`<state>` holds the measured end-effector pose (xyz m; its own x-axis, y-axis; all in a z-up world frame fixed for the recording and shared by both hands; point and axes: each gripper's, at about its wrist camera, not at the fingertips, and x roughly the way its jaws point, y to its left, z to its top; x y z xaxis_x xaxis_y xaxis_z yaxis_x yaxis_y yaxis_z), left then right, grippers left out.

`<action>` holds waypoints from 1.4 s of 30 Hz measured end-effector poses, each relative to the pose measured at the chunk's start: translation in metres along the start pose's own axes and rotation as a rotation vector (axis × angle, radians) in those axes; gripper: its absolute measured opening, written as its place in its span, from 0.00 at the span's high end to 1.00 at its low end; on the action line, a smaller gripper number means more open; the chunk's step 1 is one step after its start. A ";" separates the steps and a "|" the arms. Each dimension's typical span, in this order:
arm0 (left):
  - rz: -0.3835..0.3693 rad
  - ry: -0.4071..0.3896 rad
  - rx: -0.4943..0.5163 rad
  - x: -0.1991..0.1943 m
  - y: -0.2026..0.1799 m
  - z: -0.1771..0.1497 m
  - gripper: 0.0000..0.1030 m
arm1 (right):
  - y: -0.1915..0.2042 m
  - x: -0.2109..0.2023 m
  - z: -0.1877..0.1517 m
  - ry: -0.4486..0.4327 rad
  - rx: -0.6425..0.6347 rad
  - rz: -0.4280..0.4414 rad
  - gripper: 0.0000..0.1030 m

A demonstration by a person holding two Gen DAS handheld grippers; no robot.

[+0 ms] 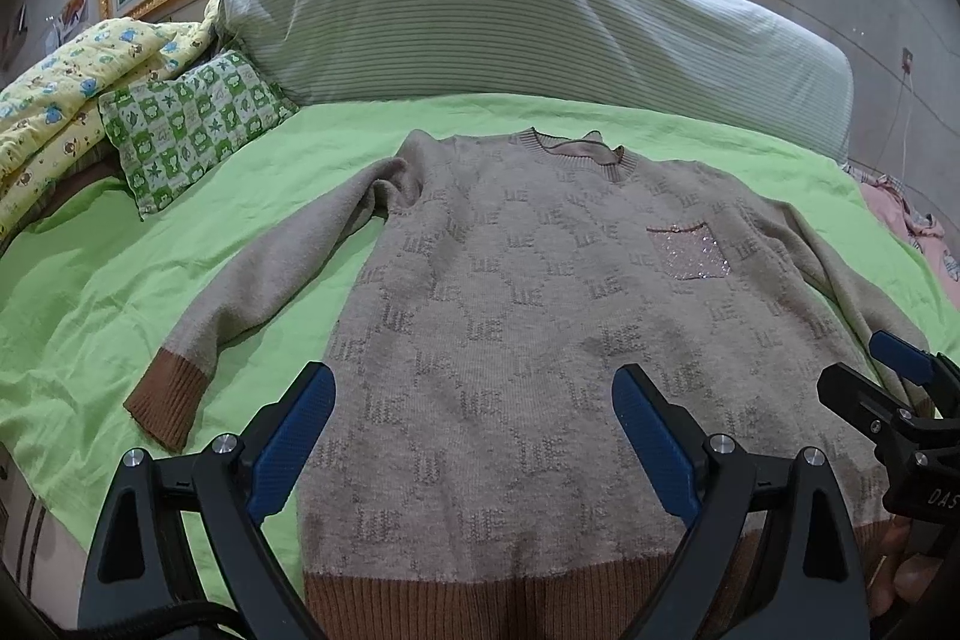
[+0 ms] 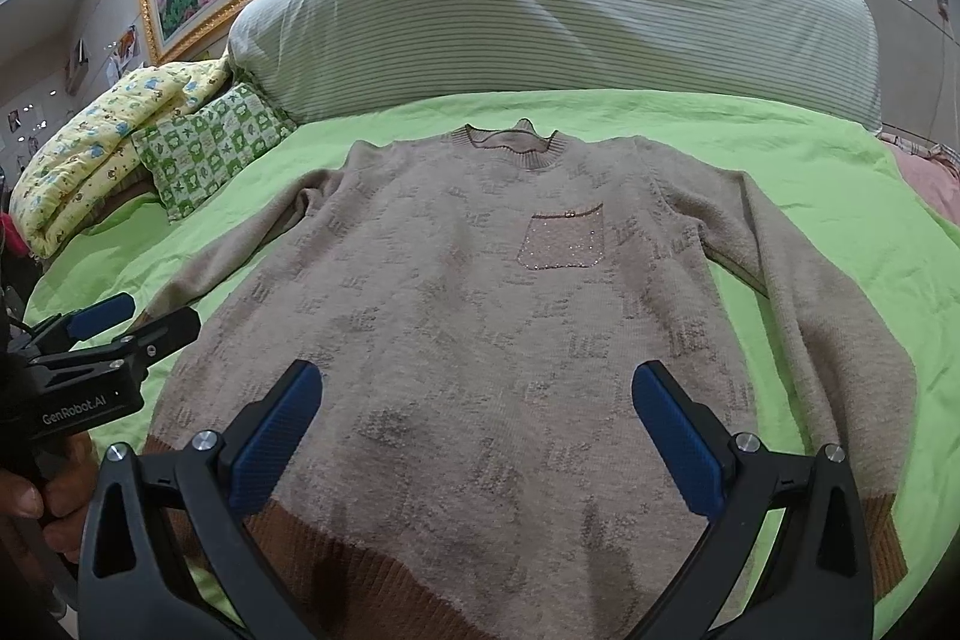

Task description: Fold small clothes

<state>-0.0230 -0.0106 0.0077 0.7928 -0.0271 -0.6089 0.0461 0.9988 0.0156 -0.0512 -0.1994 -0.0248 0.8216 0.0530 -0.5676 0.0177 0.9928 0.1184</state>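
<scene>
A small beige knit sweater [image 1: 510, 316] lies face up and spread flat on the green bedsheet [image 1: 120, 280], neck toward the striped pillow [image 1: 510, 22] and brown ribbed hem toward the cameras. Its body carries a woven pattern of repeated letter marks, and a sparkly chest pocket [image 1: 690, 250] sits on the right side of the chest as seen. In the left wrist view, the sleeve on the left [image 1: 258, 292] angles out and down over the sheet, ending in a brown cuff [image 1: 165, 409] that lies flat; in the right wrist view, the sleeve on the right [image 2: 828, 340] runs down alongside the body, with a strip of green showing between them. A green checked cushion [image 1: 192, 130] and a yellow printed quilt [image 1: 72, 88] sit near the bed's far left corner, well apart from the garment. The left claw [image 1: 474, 436] hovers above the lower left part of the sweater, its blue-padded fingers [image 1: 294, 436] spread wide and holding nothing. The right claw [image 2: 477, 436] hangs over the lower middle of the body, likewise spread wide and empty. Each claw shows at the edge of the other's view, with fingers of a hand [image 2: 30, 496] wrapped on the left handle.
</scene>
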 end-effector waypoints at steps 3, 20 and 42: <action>-0.001 0.003 -0.002 0.000 0.001 0.000 0.08 | 0.000 0.000 0.000 0.000 0.001 0.000 0.00; -0.014 0.014 -0.020 0.002 0.000 -0.001 0.08 | 0.001 0.000 0.000 0.008 0.003 0.007 0.00; -0.065 0.094 -0.019 0.043 -0.010 0.019 0.08 | -0.133 -0.056 -0.031 0.102 0.142 -0.285 0.01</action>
<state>0.0220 -0.0228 -0.0032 0.7282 -0.0891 -0.6795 0.0837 0.9957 -0.0408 -0.1172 -0.3311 -0.0336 0.7110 -0.2067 -0.6722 0.3237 0.9447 0.0519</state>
